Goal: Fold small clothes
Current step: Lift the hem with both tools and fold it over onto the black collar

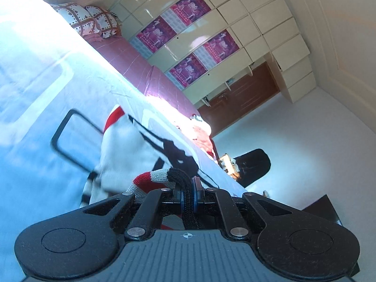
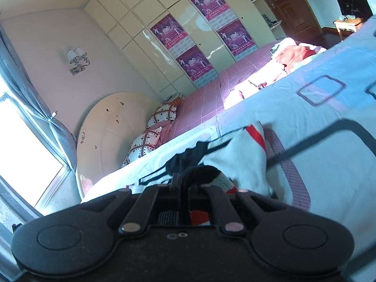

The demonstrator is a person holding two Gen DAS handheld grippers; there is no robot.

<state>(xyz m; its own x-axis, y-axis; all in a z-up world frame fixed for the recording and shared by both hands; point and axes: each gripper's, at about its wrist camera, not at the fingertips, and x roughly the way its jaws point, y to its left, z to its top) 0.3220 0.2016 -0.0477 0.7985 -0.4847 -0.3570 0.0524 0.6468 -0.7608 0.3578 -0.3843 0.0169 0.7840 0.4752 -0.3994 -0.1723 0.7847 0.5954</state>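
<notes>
A small white knit garment (image 1: 127,150) with red and black trim lies partly lifted over the light blue bedsheet (image 1: 35,117). My left gripper (image 1: 189,192) is shut on its dark ribbed edge (image 1: 181,176), which runs between the pads. In the right wrist view the same garment (image 2: 237,159) hangs from my right gripper (image 2: 185,183), shut on another part of its dark edge (image 2: 199,170). Both views are tilted, and the garment's far part is blurred.
A heap of red and white clothes (image 2: 291,56) lies further along the bed on the pink cover (image 2: 206,98). Patterned pillows (image 2: 150,138) rest at the round headboard (image 2: 112,127). A wardrobe with posters (image 1: 188,35), a brown door (image 1: 242,94) and a small wooden table (image 2: 347,24) stand beyond.
</notes>
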